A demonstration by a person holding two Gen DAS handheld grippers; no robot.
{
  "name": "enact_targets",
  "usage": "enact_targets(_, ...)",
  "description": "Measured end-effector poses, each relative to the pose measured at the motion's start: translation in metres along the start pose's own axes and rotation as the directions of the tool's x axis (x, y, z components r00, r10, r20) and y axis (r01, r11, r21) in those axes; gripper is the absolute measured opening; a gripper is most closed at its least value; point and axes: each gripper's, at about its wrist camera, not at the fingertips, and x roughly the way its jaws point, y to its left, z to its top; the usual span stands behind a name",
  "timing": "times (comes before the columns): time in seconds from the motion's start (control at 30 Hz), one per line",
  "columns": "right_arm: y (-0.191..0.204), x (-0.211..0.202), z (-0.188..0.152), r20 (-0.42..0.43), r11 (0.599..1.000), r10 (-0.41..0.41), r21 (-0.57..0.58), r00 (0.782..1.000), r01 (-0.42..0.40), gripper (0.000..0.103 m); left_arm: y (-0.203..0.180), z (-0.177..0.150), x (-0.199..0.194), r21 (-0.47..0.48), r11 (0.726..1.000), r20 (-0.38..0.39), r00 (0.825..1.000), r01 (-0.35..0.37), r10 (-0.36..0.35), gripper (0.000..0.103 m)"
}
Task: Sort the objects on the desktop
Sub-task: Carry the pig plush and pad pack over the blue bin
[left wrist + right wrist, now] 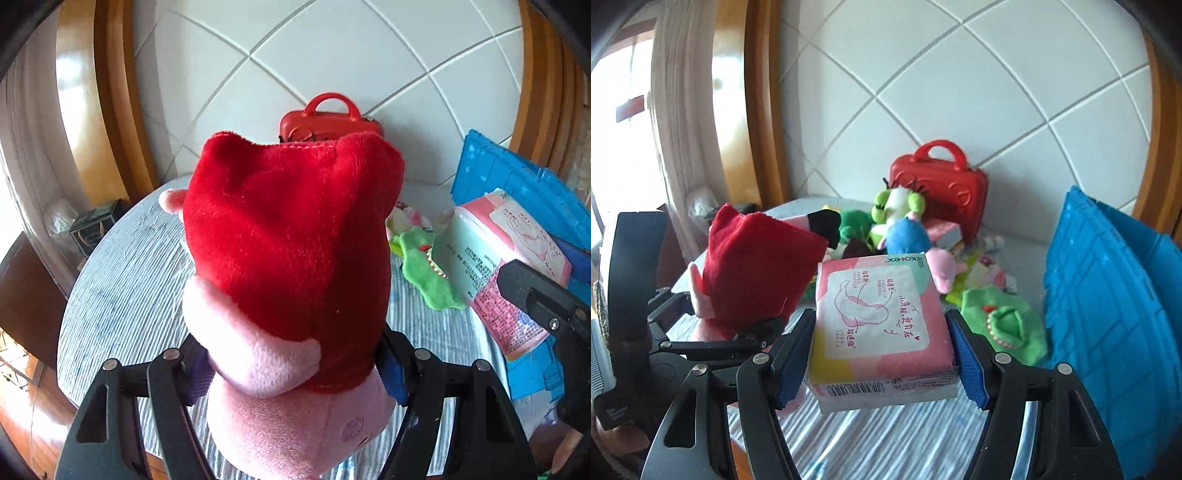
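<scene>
Both held clear of worktop (886, 435) for sorting: left claw (291, 373) clamped on plush pig (288, 258), right claw (882, 354) w/ pads pack (879, 325) (blue crate (1108, 314) beside, prob. destination).

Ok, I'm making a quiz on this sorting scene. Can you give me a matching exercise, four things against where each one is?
Things:
1. pink plush pig in a red dress
2. pink pad packet
3. red toy suitcase
4. blue crate

Places:
A. at the back, against the tiled wall
B. on the right side of the table
C. clamped in the right hand-held gripper
D. clamped in the left hand-held gripper

Pairs: 1-D, 2-C, 3-A, 4-B
</scene>
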Motion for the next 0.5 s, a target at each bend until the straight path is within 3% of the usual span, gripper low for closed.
enact_targets(0.23, -0.044, -0.087, 0.011, 0.126, 0.989, -0.138, 0.062, 0.982, 0.131, 0.069, -0.058, 0.021, -0.059, 0.088, 0.991, 0.136, 0.985, 0.097, -0.108, 0.072)
enact_targets(0.5, -0.139, -0.166, 0.002, 0.223, 0.945, -0.306, 0.186, 0.926, 0.268, 0.069, -0.158, 0.051, -0.112, 0.191, 0.972, 0.299, 0.934, 0.140, -0.193, 0.072)
